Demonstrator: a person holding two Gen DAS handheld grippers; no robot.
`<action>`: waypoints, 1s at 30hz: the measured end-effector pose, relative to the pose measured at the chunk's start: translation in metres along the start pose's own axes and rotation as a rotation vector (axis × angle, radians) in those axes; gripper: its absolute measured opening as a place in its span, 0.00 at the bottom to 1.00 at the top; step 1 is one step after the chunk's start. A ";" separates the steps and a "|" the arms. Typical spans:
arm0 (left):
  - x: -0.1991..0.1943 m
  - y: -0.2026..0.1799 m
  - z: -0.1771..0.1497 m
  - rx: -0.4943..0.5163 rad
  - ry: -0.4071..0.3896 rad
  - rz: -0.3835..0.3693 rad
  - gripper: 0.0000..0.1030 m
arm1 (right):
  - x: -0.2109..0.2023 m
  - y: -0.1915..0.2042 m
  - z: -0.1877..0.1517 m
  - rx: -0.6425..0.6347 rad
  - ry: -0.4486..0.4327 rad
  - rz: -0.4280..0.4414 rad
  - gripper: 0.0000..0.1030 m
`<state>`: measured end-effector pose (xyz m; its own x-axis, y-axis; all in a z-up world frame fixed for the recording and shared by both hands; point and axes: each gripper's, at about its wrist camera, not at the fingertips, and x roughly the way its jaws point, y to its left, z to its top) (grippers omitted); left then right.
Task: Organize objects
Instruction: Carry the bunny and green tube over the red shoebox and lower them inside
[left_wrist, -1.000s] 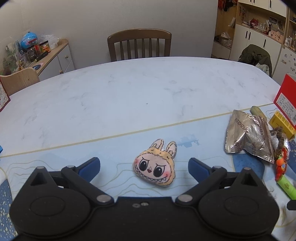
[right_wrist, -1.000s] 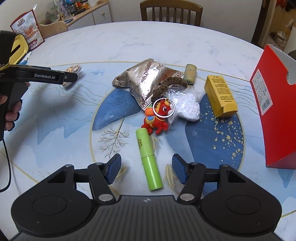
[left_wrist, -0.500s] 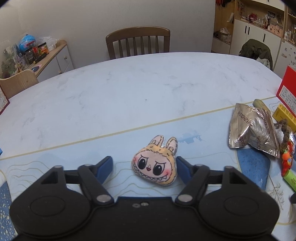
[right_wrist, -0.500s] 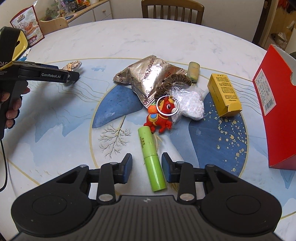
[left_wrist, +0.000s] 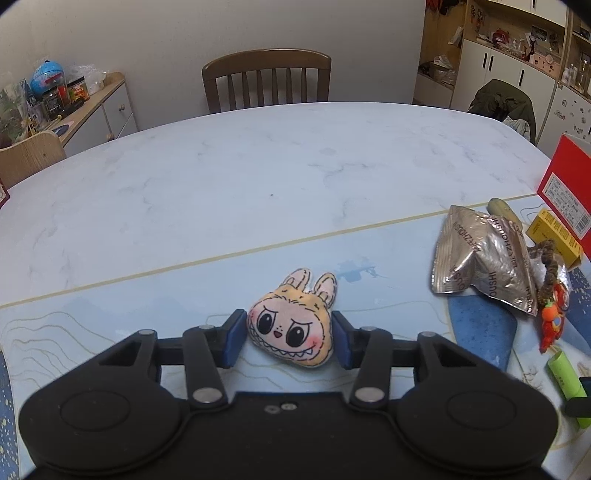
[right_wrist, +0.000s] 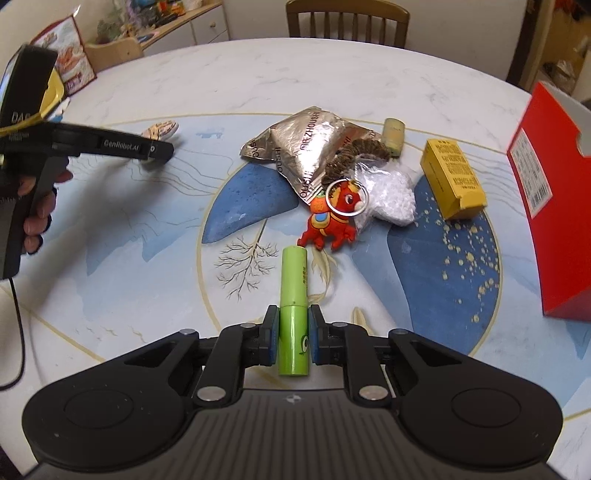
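Both claws have just closed from wide open: the left claw (left_wrist: 289, 338) now pinches the plush (left_wrist: 292, 325), the right claw (right_wrist: 292, 334) clamps the green tube (right_wrist: 293, 310). Each thing lies on the surface (left_wrist: 258, 184), so both seem ready to lift toward the red box (right_wrist: 554, 236).

The silver foil pouch (right_wrist: 309, 147) says "DAZHOUSHI" a few times, and the left gripper (right_wrist: 110, 144) reads "GenRobot.AI" along its side.
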<state>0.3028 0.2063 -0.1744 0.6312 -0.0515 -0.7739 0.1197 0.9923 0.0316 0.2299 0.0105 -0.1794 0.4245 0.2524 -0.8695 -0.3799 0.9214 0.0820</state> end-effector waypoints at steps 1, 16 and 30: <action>-0.002 -0.002 0.000 -0.003 -0.003 -0.004 0.45 | -0.003 -0.002 -0.002 0.012 -0.005 0.006 0.15; -0.063 -0.057 0.006 -0.016 0.002 -0.146 0.45 | -0.080 -0.058 -0.029 0.229 -0.112 0.021 0.15; -0.114 -0.152 0.029 0.080 0.013 -0.267 0.45 | -0.162 -0.134 -0.039 0.389 -0.271 -0.003 0.15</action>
<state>0.2351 0.0586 -0.0726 0.5595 -0.3078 -0.7695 0.3407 0.9318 -0.1251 0.1797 -0.1653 -0.0690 0.6443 0.2703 -0.7154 -0.0648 0.9514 0.3012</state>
